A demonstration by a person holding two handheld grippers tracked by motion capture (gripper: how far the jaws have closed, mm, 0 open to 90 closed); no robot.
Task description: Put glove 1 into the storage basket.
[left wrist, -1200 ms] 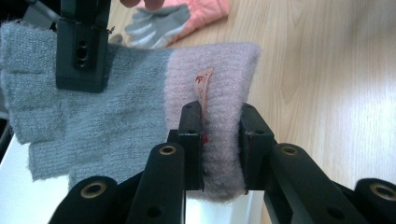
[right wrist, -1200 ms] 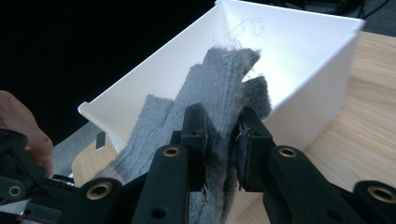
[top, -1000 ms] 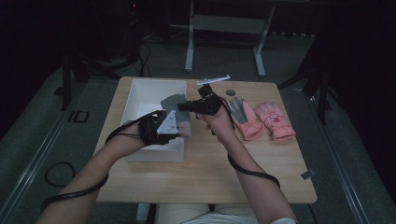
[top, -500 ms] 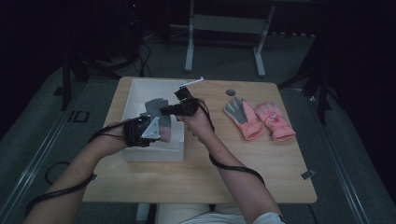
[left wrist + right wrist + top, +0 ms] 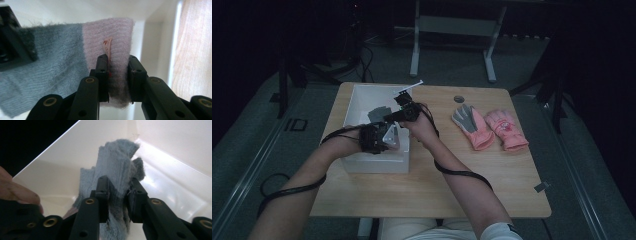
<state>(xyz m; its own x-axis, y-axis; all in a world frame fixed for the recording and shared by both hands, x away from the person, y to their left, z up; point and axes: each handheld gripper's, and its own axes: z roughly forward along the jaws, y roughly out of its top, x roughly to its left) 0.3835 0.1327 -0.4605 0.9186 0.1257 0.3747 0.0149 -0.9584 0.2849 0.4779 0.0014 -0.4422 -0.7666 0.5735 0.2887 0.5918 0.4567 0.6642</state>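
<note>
A grey knit glove (image 5: 377, 114) with a pink cuff (image 5: 117, 37) hangs stretched between both grippers, low inside the white box (image 5: 377, 165). My left gripper (image 5: 118, 72) is shut on the pink cuff, next to a small tag (image 5: 107, 46). It sits at the box's near right part (image 5: 384, 137). My right gripper (image 5: 117, 192) has the grey finger end (image 5: 117, 157) between its pads. Its jaws have just been opening a little, and the fabric still fills the gap. It points left over the box (image 5: 388, 119).
A pair of pink ski gloves (image 5: 504, 130) lies on the wooden table (image 5: 452, 185) to the right, the left one palm-up with grey fingers (image 5: 464, 119). A small dark disc (image 5: 459, 99) lies behind them. A stand's legs are beyond the table.
Both hands have carried the knit glove leftward and down, from above the box's right edge into the box.
</note>
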